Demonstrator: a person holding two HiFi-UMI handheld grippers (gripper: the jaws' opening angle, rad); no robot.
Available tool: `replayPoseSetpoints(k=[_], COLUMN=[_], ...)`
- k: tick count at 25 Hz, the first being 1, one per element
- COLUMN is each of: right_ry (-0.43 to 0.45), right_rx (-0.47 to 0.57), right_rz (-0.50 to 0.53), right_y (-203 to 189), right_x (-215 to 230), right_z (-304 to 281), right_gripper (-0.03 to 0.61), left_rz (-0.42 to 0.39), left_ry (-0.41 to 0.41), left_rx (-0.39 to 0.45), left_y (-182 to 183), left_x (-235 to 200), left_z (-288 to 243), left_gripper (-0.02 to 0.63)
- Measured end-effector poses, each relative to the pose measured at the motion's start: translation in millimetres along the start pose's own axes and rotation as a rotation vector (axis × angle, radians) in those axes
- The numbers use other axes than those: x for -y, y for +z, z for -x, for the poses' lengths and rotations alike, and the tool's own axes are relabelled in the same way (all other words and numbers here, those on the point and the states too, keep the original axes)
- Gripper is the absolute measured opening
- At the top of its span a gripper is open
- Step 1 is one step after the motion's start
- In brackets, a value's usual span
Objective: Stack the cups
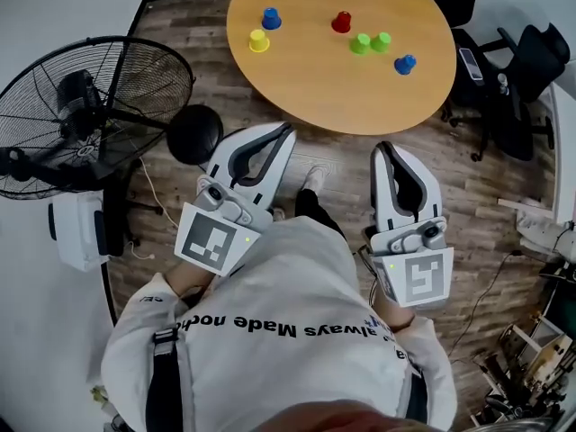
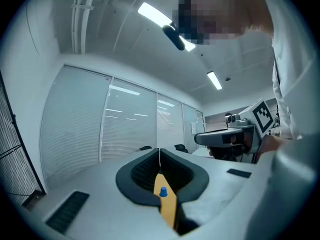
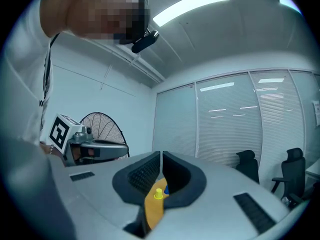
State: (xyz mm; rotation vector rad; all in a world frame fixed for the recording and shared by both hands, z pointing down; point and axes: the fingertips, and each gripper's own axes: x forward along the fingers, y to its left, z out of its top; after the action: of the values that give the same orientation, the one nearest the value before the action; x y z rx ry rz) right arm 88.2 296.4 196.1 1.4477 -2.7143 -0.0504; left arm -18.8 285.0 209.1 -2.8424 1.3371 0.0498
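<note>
Cups (image 1: 341,22): we see six from overhead, a blue cup (image 2: 163,192) past our clenched left gripper (image 2: 159,153), a yellow cup (image 3: 158,194) past our clenched right gripper (image 3: 161,157).

A tan wooden round table (image 1: 315,84) holds six plain cups. At far left are a yellow cup (image 1: 258,40) and a blue cup (image 1: 271,18). A red cup (image 1: 341,22) stands mid-table. Further right are the left green cup (image 1: 360,43), the right green cup (image 1: 381,41) and a second blue cup (image 1: 405,64). The left gripper (image 1: 290,130) and right gripper (image 1: 382,148) are white with black pads and black-and-white square markers. The plank floor (image 1: 468,187) is brown and the pedestal fan (image 1: 90,115) is black.
</note>
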Motion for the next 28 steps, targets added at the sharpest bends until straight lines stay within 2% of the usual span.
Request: replayPoseSetpoints(k=[19, 28], right_ry=[-0.006, 0.021], right_rx=[0.002, -0.012], right_rz=[-0.023, -0.019], right_y=[-10, -17], right_x=[129, 155], right_z=[-26, -42], right_gripper=[0.038, 0.038], left_rz=[-0.018, -0.005], left_ry=[-0.004, 0.015], left_rx=[-0.008, -0.009], left_y=[-3, -7], left_x=[14, 6], left_z=[-135, -166], left_gripper=[0.028, 0.028])
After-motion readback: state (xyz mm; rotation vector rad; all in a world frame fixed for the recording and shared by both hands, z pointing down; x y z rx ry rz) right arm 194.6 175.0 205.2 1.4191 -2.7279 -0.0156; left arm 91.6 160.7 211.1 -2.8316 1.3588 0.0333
